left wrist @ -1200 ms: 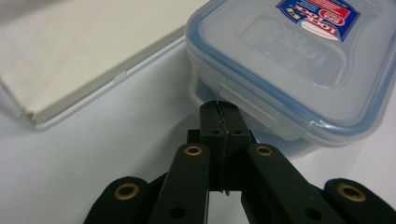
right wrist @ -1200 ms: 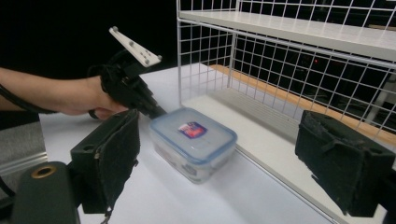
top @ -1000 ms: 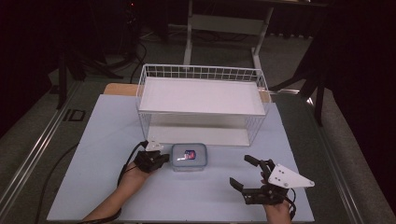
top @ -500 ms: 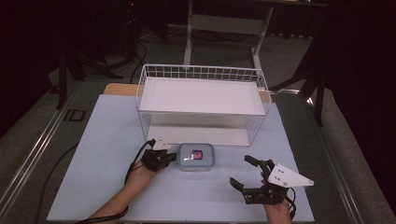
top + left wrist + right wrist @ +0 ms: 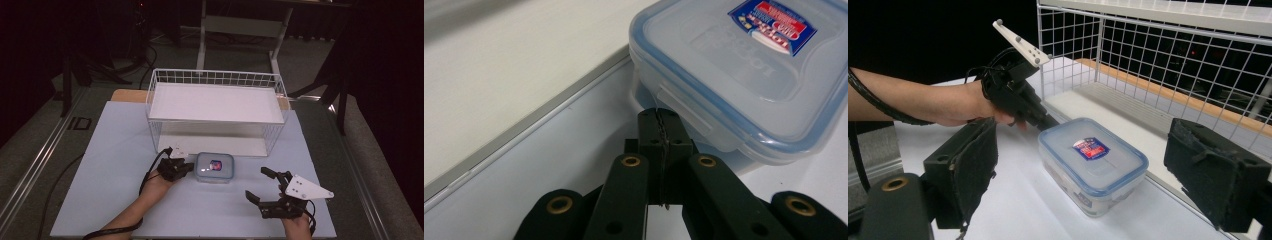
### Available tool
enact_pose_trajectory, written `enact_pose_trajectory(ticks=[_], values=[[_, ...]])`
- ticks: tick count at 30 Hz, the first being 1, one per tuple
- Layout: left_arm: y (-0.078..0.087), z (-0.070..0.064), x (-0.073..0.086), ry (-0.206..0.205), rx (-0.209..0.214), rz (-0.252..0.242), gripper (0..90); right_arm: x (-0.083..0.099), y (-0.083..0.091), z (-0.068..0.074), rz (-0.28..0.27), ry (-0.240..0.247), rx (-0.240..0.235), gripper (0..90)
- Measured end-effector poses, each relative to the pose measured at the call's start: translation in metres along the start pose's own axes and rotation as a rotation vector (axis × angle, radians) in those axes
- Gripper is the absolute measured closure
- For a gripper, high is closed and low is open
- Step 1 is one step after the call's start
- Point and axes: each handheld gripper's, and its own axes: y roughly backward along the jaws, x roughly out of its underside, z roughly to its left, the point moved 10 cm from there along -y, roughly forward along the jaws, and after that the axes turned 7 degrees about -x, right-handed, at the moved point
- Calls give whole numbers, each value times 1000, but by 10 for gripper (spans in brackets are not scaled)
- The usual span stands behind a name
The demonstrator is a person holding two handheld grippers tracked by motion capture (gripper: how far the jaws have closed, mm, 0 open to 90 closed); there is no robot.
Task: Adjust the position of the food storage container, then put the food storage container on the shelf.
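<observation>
- We see a clear plastic container (image 5: 215, 167) with a blue-rimmed snap lid and a red and blue label lying flat on the pale blue worktop (image 5: 110, 150), just in front of the white wire rack (image 5: 216, 102).
- Our left hand-held gripper (image 5: 186, 167) sits at the container's left end. In the left gripper view its 2 black jaws are pressed together with nothing between them, and their tips touch the side flap of the lid (image 5: 684, 107).
- In the right gripper view the same left hand-held gripper (image 5: 1048, 121) comes in from the left, held in a hand (image 5: 958, 105), and its closed tip meets the near corner of the container (image 5: 1093, 162) at lid height.
- Our right hand-held gripper (image 5: 259, 186) hovers near the front right part of the worktop, apart from the container, with its 2 jaws spread wide and nothing held between them.
- The right gripper view looks between those 2 padded jaws straight at the container, which lies in the gap between them but farther off.
- The rack's lower white shelf (image 5: 1108, 100) runs just behind the container, and the wire mesh wall rises above it.
- A black cable (image 5: 115, 231) trails from the left forearm toward the front edge of the worktop.
</observation>
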Motion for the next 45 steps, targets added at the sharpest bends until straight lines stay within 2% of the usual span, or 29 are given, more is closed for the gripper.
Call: enact_pose_trajectory(ticks=[2,3,9,10,11,13,14,19,21,23,24,25,26,27,28,29,31,32,34,35,36,38,40,41,42,43,44,45], values=[[-1,-1,0,4,9,-4,900,0,0,0,1,3,1,140],[-2,-4,1,-8,30,-6,900,0,0,0,-1,5,2,140],[-1,-6,0,-5,46,-5,900,2,-1,0,6,4,1,140],[0,-11,0,-26,84,-14,900,2,-1,0,7,3,1,140],[0,-15,1,-50,72,-1,900,2,-1,0,8,3,0,140],[0,-16,1,-49,69,2,900,2,-1,0,9,2,0,140],[0,-16,2,-31,71,6,900,2,-2,0,9,1,0,140],[0,-16,5,-29,71,1,900,3,-2,-1,11,-1,2,140],[3,-16,6,-31,80,-5,833,3,-2,-1,9,0,3,140],[10,-16,6,-22,94,-13,731,2,-2,0,-13,-16,-16,139],[17,-14,6,-31,88,-22,675,2,-3,0,-11,-13,-17,139],[17,-14,6,-31,88,-22,607,2,-3,0,-11,-13,-17,139],[22,-15,5,-43,92,-34,525,2,-4,1,-2,7,-7,139],[24,-14,5,-45,83,-37,525,2,-4,1,-2,7,-7,139],[27,-15,5,-35,90,-38,361,2,-4,2,4,12,-6,138],[33,-15,5,-21,97,-46,361,2,-4,2,4,12,-6,138],[40,-19,4,-31,126,-56,162,2,-5,2,5,14,5,140],[44,-20,3,-31,130,-69,128,2,-5,2,6,18,15,140],[55,-26,-2,-22,169,-106,105,3,-5,2,24,31,28,138],[58,-29,-5,-16,179,-112,43,3,-5,1,26,36,49,136],[62,-32,-6,-13,196,-120,21,2,-4,-1,19,41,76,131],[69,-36,-9,-9,200,-133,21,4,-4,-3,60,49,89,134],[73,-40,-12,-7,192,-147,21,5,-4,-4,79,28,92,143],[76,-41,-14,-7,192,-162,21,5,-4,-5,77,29,94,175],[77,-42,-16,-11,189,-172,21,4,-3,-6,65,30,87,222],[79,-44,-18,-14,190,-182,21,5,-4,-5,55,-12,61,206],[80,-45,-20,-19,195,-189,21,7,-5,-3,87,-53,22,197],[81,-45,-23,-15,198,-197,21,6,-6,-3,86,-52,5,196]])
